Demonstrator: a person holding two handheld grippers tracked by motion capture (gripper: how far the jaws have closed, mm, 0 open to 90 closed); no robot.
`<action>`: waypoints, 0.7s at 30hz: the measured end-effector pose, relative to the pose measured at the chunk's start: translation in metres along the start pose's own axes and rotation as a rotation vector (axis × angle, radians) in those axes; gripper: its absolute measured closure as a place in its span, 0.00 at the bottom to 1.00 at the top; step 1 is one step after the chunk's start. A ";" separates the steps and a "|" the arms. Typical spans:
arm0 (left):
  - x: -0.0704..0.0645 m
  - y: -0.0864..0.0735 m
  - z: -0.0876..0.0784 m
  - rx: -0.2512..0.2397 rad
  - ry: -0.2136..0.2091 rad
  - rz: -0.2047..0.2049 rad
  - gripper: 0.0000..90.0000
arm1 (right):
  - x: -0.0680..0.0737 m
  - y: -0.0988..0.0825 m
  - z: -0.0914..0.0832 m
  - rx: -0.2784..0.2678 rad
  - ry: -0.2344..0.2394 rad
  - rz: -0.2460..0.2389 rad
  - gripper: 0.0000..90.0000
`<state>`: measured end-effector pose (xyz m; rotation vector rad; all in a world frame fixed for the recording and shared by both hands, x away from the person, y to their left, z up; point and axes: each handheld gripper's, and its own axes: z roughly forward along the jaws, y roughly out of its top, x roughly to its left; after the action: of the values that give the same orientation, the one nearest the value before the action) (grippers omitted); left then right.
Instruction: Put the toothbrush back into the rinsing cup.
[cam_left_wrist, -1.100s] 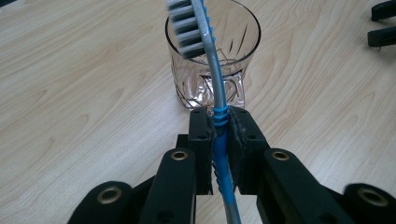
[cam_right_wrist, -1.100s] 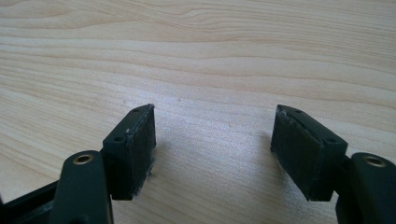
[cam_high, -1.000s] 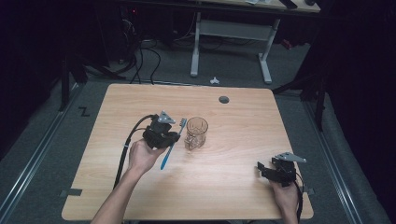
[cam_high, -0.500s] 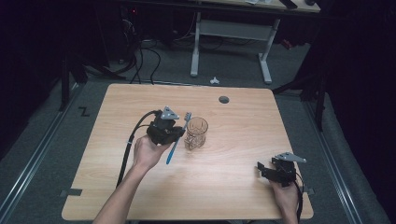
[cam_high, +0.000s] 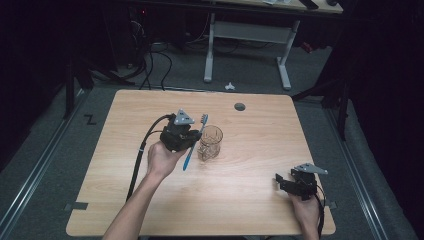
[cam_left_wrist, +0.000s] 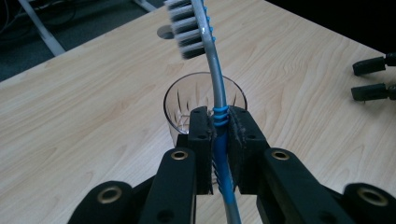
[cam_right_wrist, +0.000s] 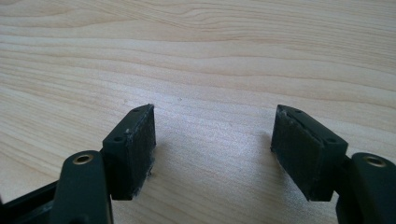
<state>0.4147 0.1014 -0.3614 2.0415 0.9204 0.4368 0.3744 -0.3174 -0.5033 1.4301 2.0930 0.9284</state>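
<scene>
My left gripper (cam_high: 193, 141) is shut on a blue toothbrush (cam_high: 192, 148) at mid-handle and holds it tilted, bristle head up and far. In the left gripper view, the toothbrush (cam_left_wrist: 216, 88) rises from between the pads of the left gripper (cam_left_wrist: 219, 127), its bristles above a clear glass (cam_left_wrist: 181, 102). The glass (cam_high: 210, 143) stands upright on the wooden table (cam_high: 260, 135), just right of the brush. My right gripper (cam_high: 280, 181) rests open near the table's front right; its gripper view shows the right gripper (cam_right_wrist: 212, 140) with only bare wood between the pads.
A dark round cable hole (cam_high: 240, 106) sits near the table's far edge. Beyond the table stand a white desk frame (cam_high: 210, 50) and floor cables (cam_high: 155, 55). The right gripper's two jaws (cam_left_wrist: 373, 77) show at the right edge of the left gripper view.
My left hand has carried the toothbrush a little farther from the person and toward the glass. The right gripper has stayed put.
</scene>
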 end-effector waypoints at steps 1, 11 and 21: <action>0.000 0.001 0.001 -0.010 0.001 -0.002 0.90 | 0.000 0.000 0.000 0.000 -0.001 0.000 0.34; -0.004 0.010 0.003 -0.095 0.024 0.004 0.90 | 0.001 0.000 0.000 0.001 -0.003 0.000 0.34; -0.001 0.012 0.014 -0.114 0.039 -0.002 0.90 | 0.001 0.000 0.000 0.002 -0.003 -0.004 0.34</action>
<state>0.4280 0.0881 -0.3602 1.9343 0.9004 0.5180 0.3740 -0.3163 -0.5033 1.4275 2.0945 0.9227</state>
